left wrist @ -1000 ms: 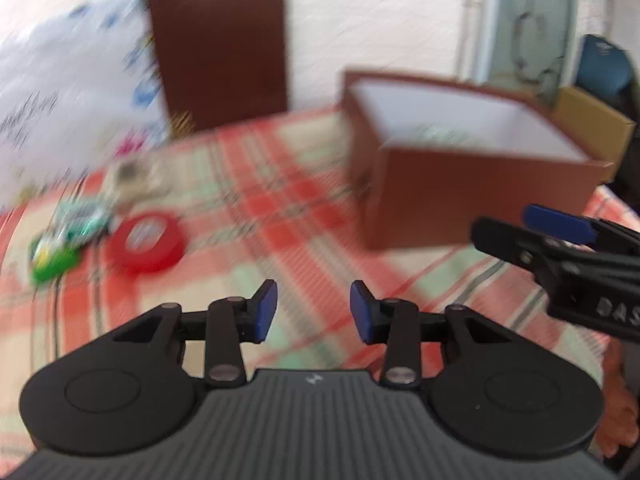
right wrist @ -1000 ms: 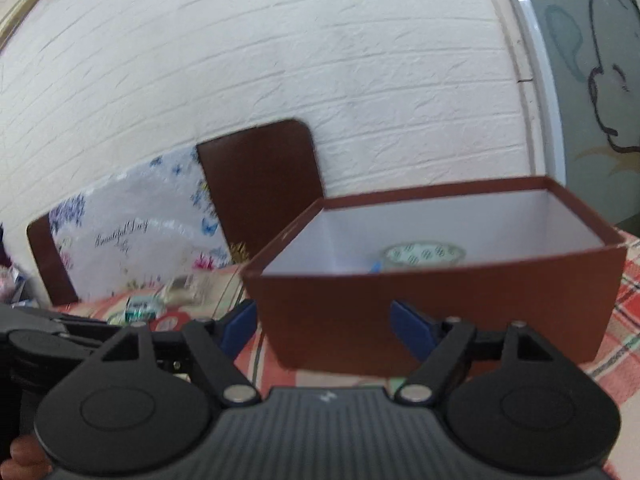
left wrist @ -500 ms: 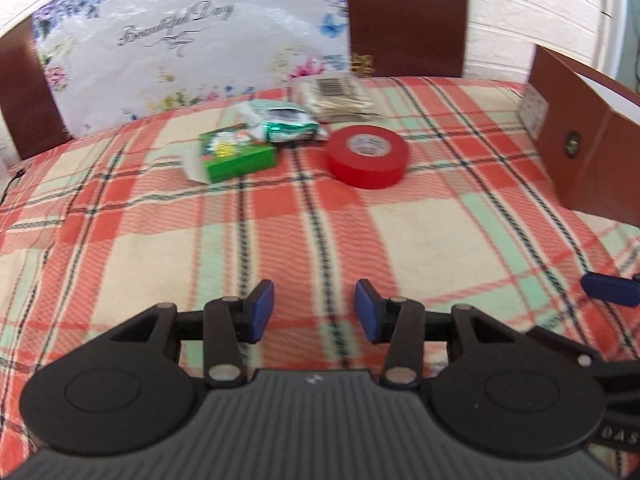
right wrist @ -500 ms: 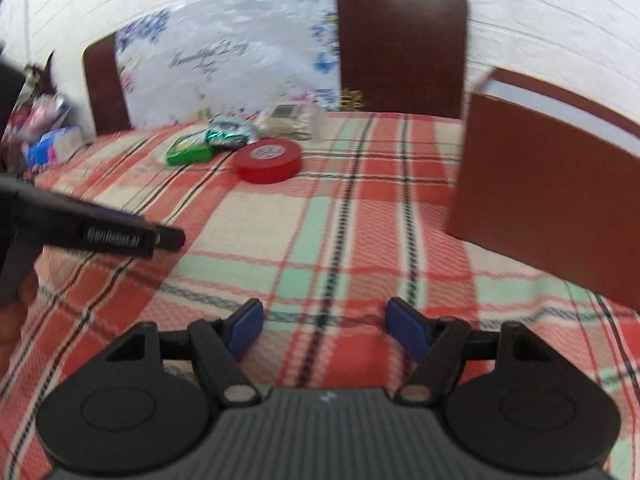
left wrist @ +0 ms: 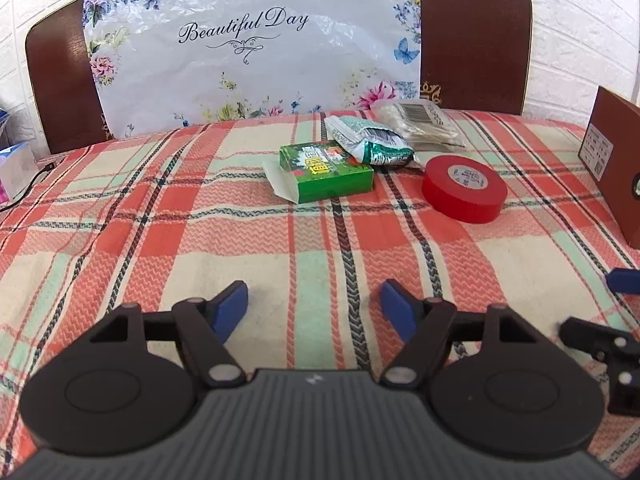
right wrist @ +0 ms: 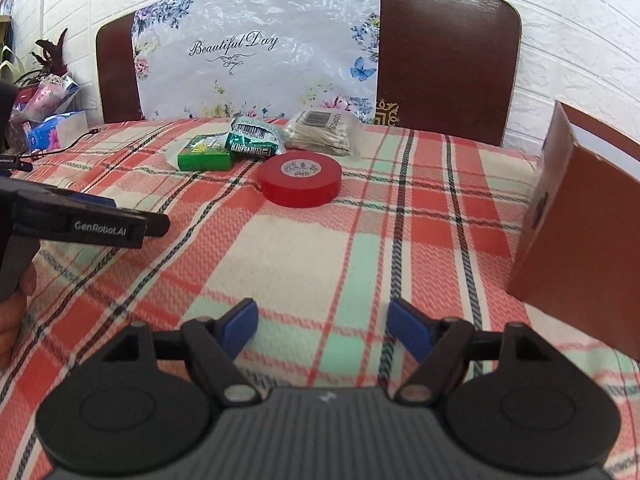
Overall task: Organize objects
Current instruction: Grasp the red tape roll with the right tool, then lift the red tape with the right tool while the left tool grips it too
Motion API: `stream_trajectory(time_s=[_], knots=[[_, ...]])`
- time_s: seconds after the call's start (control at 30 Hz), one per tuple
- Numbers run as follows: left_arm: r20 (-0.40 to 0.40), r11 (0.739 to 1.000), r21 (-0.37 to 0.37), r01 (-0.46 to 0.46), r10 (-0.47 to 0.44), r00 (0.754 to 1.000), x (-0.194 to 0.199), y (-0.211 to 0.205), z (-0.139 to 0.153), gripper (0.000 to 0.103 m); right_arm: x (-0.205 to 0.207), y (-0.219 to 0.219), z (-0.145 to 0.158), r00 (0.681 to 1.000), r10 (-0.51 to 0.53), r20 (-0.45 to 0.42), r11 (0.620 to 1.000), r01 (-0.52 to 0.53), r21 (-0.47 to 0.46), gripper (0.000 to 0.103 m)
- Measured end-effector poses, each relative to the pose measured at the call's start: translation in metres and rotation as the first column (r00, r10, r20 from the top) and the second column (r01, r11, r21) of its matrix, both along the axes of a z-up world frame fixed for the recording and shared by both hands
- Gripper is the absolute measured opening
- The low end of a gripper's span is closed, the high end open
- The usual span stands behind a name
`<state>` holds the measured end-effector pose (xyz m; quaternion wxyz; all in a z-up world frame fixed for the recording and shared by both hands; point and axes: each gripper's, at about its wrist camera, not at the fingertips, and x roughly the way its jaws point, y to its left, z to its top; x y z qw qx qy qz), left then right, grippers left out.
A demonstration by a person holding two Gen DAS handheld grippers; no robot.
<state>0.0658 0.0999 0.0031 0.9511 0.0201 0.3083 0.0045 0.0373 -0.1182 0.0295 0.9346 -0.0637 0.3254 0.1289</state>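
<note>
a: white brick wall behind, two dark brown chair backs [right wrist: 446, 60] against it, a floral plastic bag [left wrist: 248, 52] reading "beautiful day" draped between them. what sits on the plaid-cloth worktop [left wrist: 200, 248]?

b: take the red tape roll [left wrist: 464, 189] as the landmark. it lies flat, far side of the cloth. just left of it is a green box [left wrist: 330, 170] with one white flap open, and a green-and-silver packet [left wrist: 370, 142] rests partly on that box's back right corner. behind the roll, nearer the chairs, lies a clear bag of cotton swabs [right wrist: 320, 132].

a: and the container?

b: a brown box [right wrist: 576, 236] stands to the right of the roll, well apart from it, only its side wall and a strip of white inside showing.

a: the grippers?

b: the left hand-held gripper [left wrist: 314, 310] hangs over bare cloth well in front of the roll, jaws spread wide, nothing between the blue pads [left wrist: 232, 308]. the right hand-held gripper [right wrist: 322, 330] is released too, also in front of the roll and holding nothing, with the brown box close on its right.

a: anything off the worktop's left edge?

b: far left of the roll, a blue tissue pack [right wrist: 56, 130] and some wrapped clutter, plus a dark cable running off the cloth.
</note>
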Motion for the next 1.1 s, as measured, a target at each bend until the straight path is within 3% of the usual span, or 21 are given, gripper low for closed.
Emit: stream_trajectory(time_s=[0.43, 0.57, 0.7, 0.73, 0.77, 0.93, 1.1], knots=[[0.052, 0.999, -0.048, 0.003, -0.001, 0.999, -0.004, 0.007, -0.006, 0.078, 0.083, 0.019, -0.003, 1.000, -0.011, -0.005, 1.000, 0.011, -0.010, 0.089], [0.056, 0.999, -0.054, 0.003, 0.000, 0.998, -0.003, 0.007, -0.007, 0.079, 0.116, 0.028, -0.005, 1.000, 0.002, -0.022, 1.000, -0.002, 0.022, 0.098], [0.051, 0.999, -0.047, -0.001, 0.004, 0.999, -0.001, 0.005, -0.008, 0.080, 0.130, 0.042, -0.007, 0.999, 0.033, -0.009, 0.999, -0.033, 0.011, 0.092], [0.051, 0.999, -0.048, -0.002, 0.004, 0.999, -0.001, 0.005, -0.008, 0.081, 0.130, 0.045, -0.006, 0.999, 0.050, -0.001, 0.999, -0.050, 0.009, 0.079], [0.051, 0.999, -0.049, -0.002, 0.004, 0.999, -0.001, 0.006, -0.008, 0.081, 0.127, 0.048, -0.005, 0.998, 0.063, 0.010, 0.998, -0.063, -0.003, 0.076], [0.050, 0.999, -0.042, 0.000, 0.002, 0.999, 0.000, 0.006, -0.008, 0.081, 0.100, 0.032, -0.005, 0.998, 0.057, 0.004, 0.998, -0.057, 0.015, 0.076], [0.050, 0.999, -0.037, 0.001, 0.001, 0.999, 0.000, 0.006, -0.007, 0.081, 0.037, -0.005, -0.002, 0.998, 0.062, -0.003, 0.998, -0.062, -0.011, 0.076]])
